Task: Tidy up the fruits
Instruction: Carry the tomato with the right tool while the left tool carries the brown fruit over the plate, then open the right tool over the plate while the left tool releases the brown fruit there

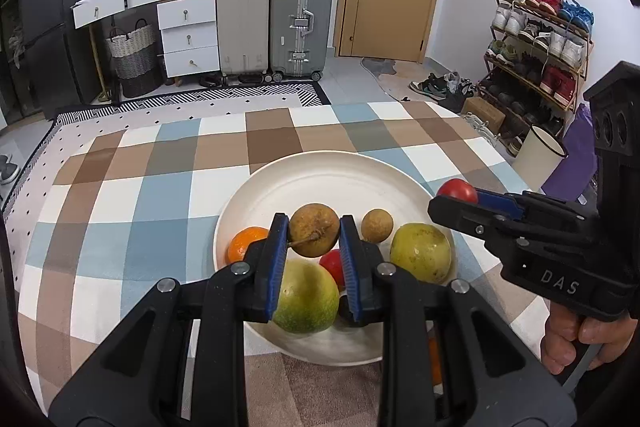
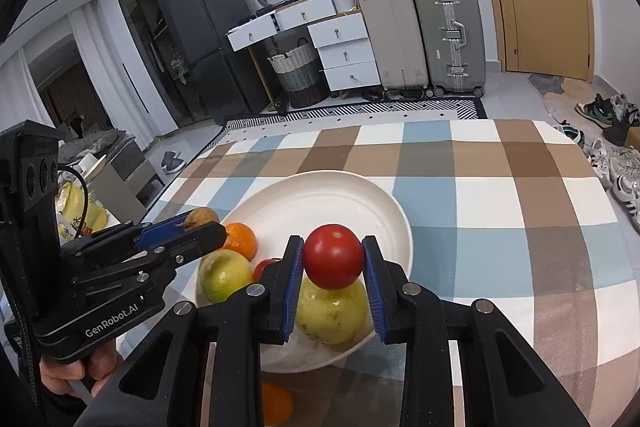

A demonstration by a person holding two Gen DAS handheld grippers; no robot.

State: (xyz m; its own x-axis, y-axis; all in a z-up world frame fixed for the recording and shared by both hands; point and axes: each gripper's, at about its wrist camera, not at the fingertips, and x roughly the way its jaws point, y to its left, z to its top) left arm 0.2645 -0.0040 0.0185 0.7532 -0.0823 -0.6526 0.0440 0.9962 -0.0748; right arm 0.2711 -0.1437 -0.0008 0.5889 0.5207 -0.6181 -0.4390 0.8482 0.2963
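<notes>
A white plate (image 1: 304, 179) sits on the checked tablecloth and holds an orange (image 1: 244, 245), a green-yellow fruit (image 1: 308, 299), a yellow-green fruit (image 1: 420, 253), a small brown fruit (image 1: 377, 225) and a red tomato (image 1: 333, 263). My left gripper (image 1: 314, 233) is shut on a brown stemmed fruit (image 1: 314, 229) above the plate. My right gripper (image 2: 333, 259) is shut on a red tomato (image 2: 334, 255) above the plate's (image 2: 320, 195) right side, over the yellow-green fruit (image 2: 332, 315). The left gripper (image 2: 188, 227) shows at the left of the right wrist view.
Another orange (image 2: 276, 403) lies on the cloth in front of the plate, under my right gripper. The checked table (image 1: 140, 187) stretches beyond the plate. Behind stand suitcases (image 1: 300, 23), drawers (image 1: 188, 35), a shoe rack (image 1: 540, 39) and a white bin (image 1: 538, 159).
</notes>
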